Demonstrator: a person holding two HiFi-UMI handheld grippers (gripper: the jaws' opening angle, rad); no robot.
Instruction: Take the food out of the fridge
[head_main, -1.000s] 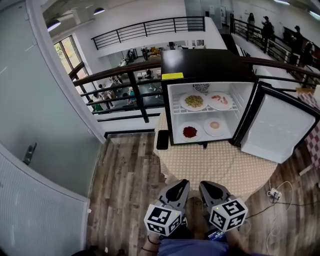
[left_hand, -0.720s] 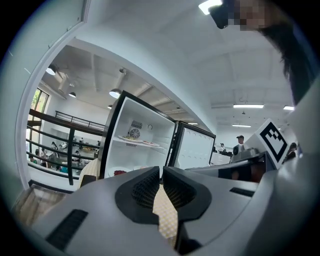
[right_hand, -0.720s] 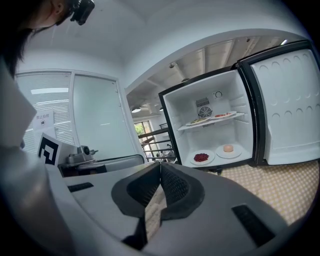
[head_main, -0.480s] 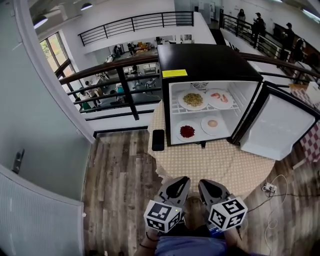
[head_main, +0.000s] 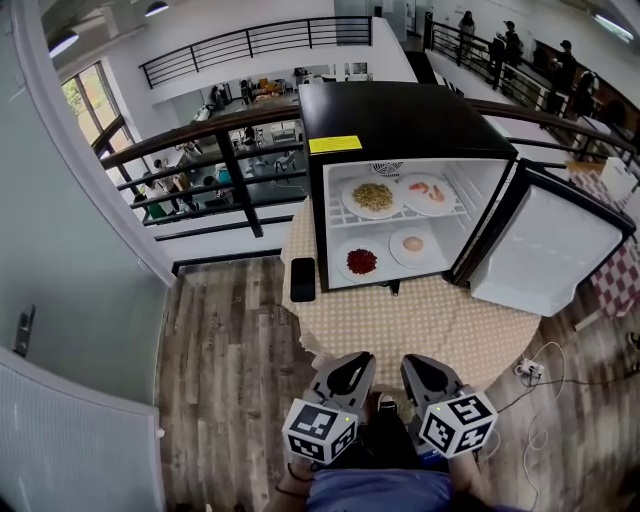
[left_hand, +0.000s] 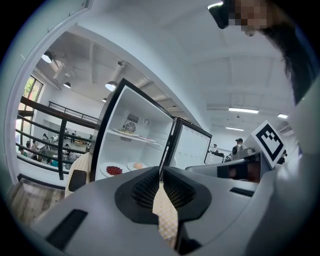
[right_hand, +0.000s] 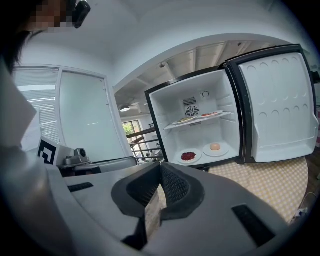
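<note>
The small black fridge (head_main: 400, 120) stands open on the table, its door (head_main: 540, 250) swung to the right. On the upper shelf lie a plate of noodles (head_main: 372, 197) and a plate of shrimp (head_main: 427, 193). On the fridge floor sit a plate of red food (head_main: 360, 261) and a plate with a pale round piece (head_main: 412, 244). My left gripper (head_main: 356, 360) and right gripper (head_main: 416, 363) hang side by side short of the table's near edge, both shut and empty. The left gripper view shows the jaws (left_hand: 161, 171) meeting below the red plate (left_hand: 114, 170). The right gripper (right_hand: 160, 165) points at the fridge (right_hand: 200, 125).
A black phone (head_main: 302, 279) lies on the checked tablecloth (head_main: 430, 330) left of the fridge. A dark railing (head_main: 220, 150) runs behind the table. A power strip and cables (head_main: 530, 372) lie on the wood floor at the right. A glass wall (head_main: 60, 260) bounds the left.
The view has drawn nearer the table, so the fridge has slid left and grown slightly. Both grippers stayed shut, side by side, low in the head view.
</note>
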